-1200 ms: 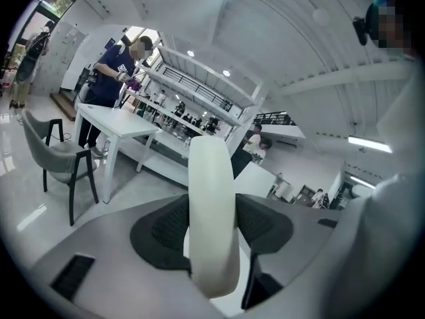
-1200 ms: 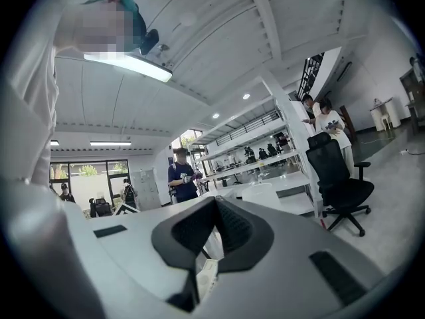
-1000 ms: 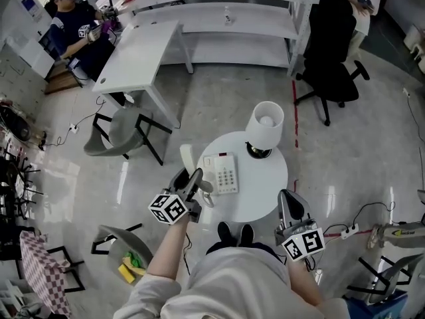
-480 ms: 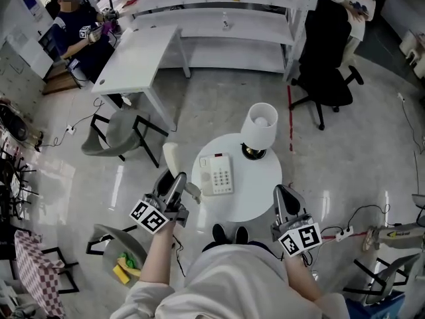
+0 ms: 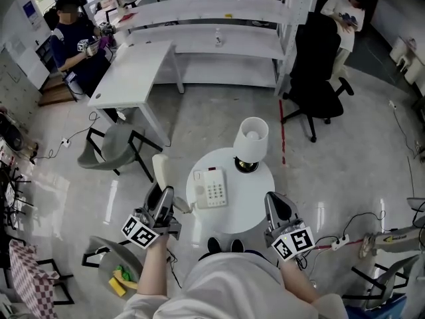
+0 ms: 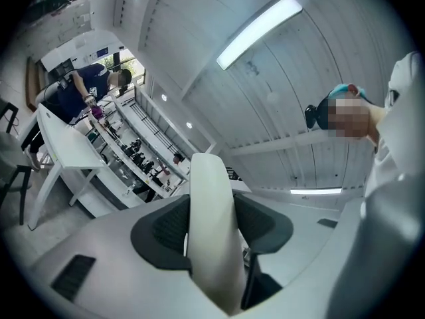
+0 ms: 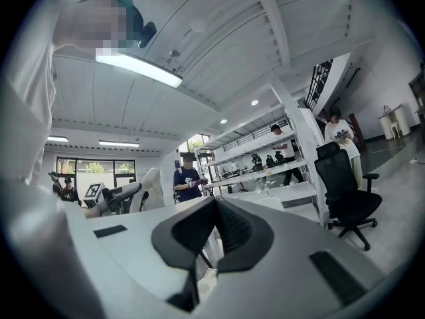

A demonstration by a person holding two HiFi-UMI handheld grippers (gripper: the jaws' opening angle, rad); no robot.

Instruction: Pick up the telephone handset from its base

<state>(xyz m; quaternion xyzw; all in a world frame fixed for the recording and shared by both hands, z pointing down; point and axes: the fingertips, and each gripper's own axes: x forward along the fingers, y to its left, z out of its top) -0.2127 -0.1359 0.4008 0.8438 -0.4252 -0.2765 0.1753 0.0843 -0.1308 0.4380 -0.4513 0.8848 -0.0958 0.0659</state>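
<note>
The left gripper has its jaws pinching the white telephone handset across its middle. The dark pads press on either side of it, and the handset sticks out well past the jaw tips, tilted upward. It is clear of its cradle and off the left edge of the round white tabletop. Just right of these jaws a white cord curls toward the telephone base. The base sits on the tabletop to the right of the left jaws and slightly ahead of them, keypad up.

The right gripper hovers at the near right edge of the tabletop. Its jaws are pressed together with nothing between them, and the base lies ahead and to their left.

Farther ahead, between the two sets of jaws, a table lamp with a white shade stands at the far side of the tabletop. Ahead and left of the left jaws is a grey chair, and beyond it a white desk. Ahead and right of the right jaws stands a black office chair.

Farthest off runs long white shelving. A seated person in dark clothes is at its left end and another person at its right.
</note>
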